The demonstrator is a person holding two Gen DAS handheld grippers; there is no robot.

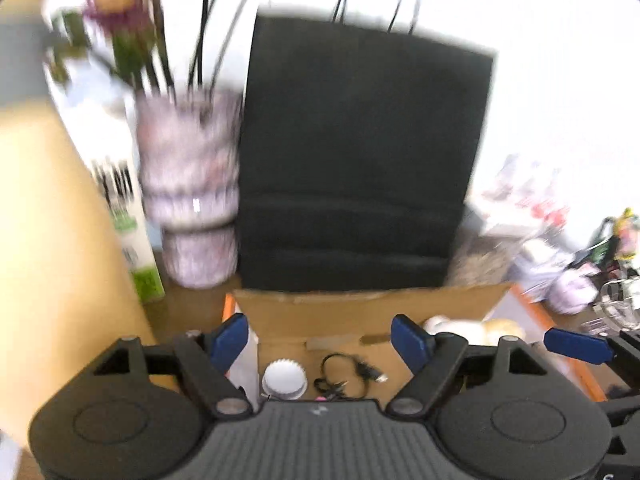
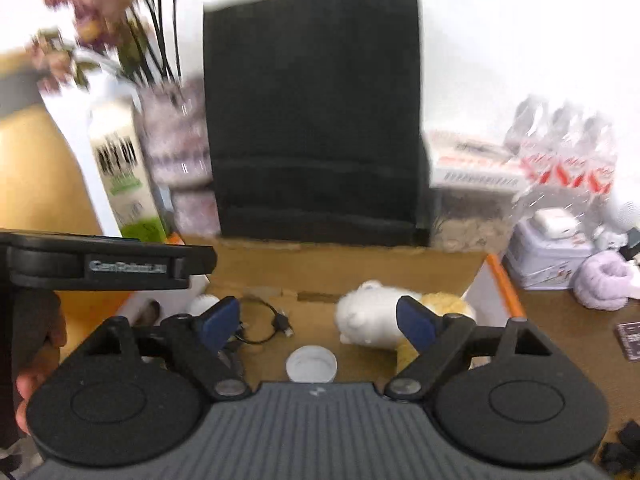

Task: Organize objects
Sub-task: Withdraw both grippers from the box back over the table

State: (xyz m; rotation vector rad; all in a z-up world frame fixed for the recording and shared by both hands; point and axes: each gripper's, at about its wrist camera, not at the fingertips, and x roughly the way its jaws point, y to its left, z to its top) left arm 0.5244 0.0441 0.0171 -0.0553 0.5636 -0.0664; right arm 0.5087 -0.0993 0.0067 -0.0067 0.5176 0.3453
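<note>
1. Here, a small white bottle cap (image 2: 312,363) lies open side up on the floor of an open cardboard box (image 2: 360,264). It sits just ahead of the right gripper (image 2: 318,322), close to that gripper's body and roughly centred between its two blue fingertips (image 2: 218,322). The cap is round, so it has no long axis to line up with.
2. Seen from the left wrist, the same cap (image 1: 285,380) lies just ahead of the left gripper (image 1: 322,338), a little toward its left finger.
3. Both grippers have their fingers spread wide with nothing between the pads. Neither touches the cap.
4. A black cable (image 2: 264,322) is coiled loosely on the box floor, left of the cap in the right wrist view and touching nothing else clearly.
5. A white plush toy (image 2: 370,316) lies on its side in the box, right of the cap, partly behind the right gripper's right finger.
6. Judging by position, the right gripper is better centred on the cap; either could reach it with a short forward and downward move.
7. Behind the box stands a tall black paper bag (image 2: 316,112). Left of the bag are a patterned vase (image 1: 188,184) of flowers and a carton (image 2: 124,176). The frames are blurred.
</note>
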